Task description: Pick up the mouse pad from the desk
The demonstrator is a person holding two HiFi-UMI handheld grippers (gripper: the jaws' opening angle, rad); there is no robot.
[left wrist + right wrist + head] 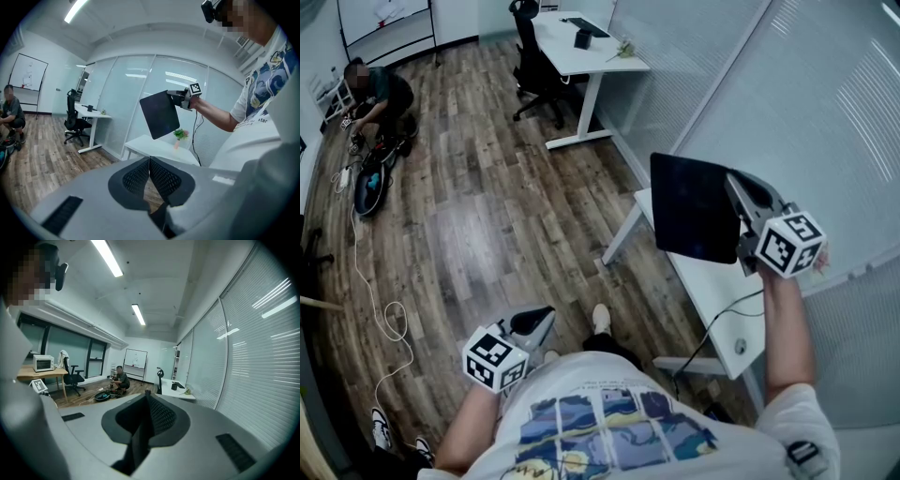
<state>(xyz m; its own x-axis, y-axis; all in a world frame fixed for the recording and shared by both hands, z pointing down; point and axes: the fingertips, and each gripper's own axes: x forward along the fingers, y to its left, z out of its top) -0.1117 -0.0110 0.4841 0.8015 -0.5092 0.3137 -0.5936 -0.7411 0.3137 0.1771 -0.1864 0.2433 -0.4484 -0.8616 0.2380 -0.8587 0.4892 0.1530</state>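
Left gripper point(542, 317): low by my hip, jaws pressed together on nothing, taking no part.

Mouse pad point(694, 208): off the desk point(712, 281) and held in the air over its left edge, roughly upright, most of its sheet reaching leftward away from the grip.

Right gripper point(735, 199): clenched on the pad's right-hand margin only. In its own view the pad runs edge-on as a thin dark strip between the jaws.

Risks, in my judgement:
- With so narrow a bite on a limp sheet, a quick swing could peel it free.
- The unsupported side may sag or pivot in the jaws.
- If it slips here, it probably lands on the floor point(487, 225), not the desk.
- The cable point(727, 323) could snag if I lower the pad.
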